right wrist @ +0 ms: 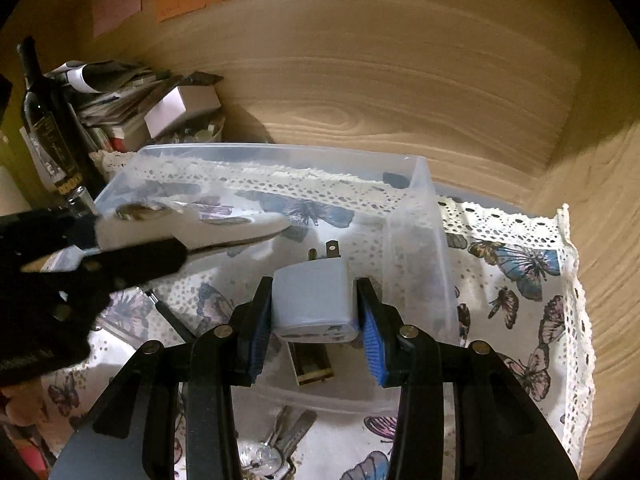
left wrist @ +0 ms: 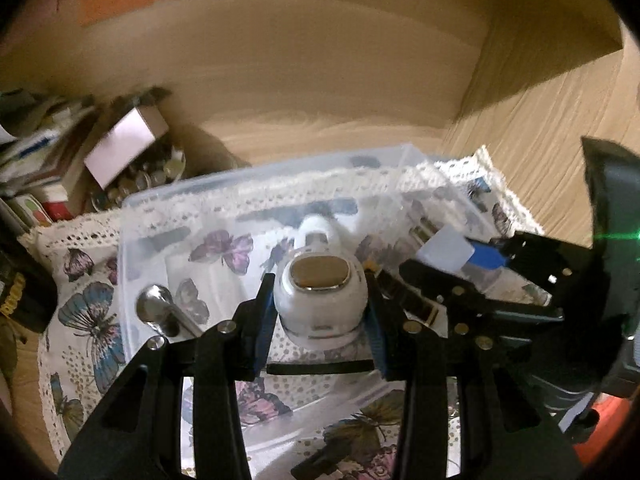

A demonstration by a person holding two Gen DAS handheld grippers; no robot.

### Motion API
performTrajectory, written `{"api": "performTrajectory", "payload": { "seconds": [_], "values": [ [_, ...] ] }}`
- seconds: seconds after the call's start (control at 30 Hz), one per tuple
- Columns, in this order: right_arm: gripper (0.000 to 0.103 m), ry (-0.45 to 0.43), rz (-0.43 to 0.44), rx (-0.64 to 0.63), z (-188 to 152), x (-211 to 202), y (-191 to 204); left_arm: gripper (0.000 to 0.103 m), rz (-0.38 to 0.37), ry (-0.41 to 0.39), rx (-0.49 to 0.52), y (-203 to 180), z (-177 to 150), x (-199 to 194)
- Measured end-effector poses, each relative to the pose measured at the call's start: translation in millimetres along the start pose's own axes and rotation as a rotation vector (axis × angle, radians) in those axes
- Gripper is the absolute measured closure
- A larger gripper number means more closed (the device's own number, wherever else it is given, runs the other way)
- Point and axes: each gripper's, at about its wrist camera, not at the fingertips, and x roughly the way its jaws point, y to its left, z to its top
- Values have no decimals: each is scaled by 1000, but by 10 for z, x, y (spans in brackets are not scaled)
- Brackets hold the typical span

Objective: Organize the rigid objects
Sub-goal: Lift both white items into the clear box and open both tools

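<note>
Wooden shelf surface [right wrist: 608, 248] carries a butterfly-print lace cloth [right wrist: 520, 280], and a clear plastic bin [right wrist: 424, 216] sits on that cloth. At ten o'clock, a dark bottle [right wrist: 44, 120] stands beside stacked books and papers [right wrist: 108, 96]. Keys [right wrist: 280, 436] lie on the cloth at six o'clock.

left hand-held gripper [left wrist: 320, 312] clamped | right hand-held gripper [right wrist: 316, 312] clamped

white device [left wrist: 320, 300], pale plug adapter [right wrist: 314, 300], both gripped
</note>
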Motion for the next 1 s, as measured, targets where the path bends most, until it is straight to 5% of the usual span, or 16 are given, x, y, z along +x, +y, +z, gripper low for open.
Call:
{"api": "performTrajectory", "payload": {
  "seconds": [0.4, 0.67, 0.8, 1.0],
  "values": [
    [65, 5, -5, -37, 50, 35, 80, 62, -10, 78, -10, 24, -54, 128],
    [51, -51, -22, -39, 20, -226, 127, 60, 5, 9, 4, 54, -15, -160],
    [43, -96, -39, -32, -5, -430, 149, 52, 9, -31, 10, 33, -27, -365],
    [27, -178, -48, -15, -90, -804, 146, 23, 25, -129, 35, -83, -143, -813]
  ]
}}
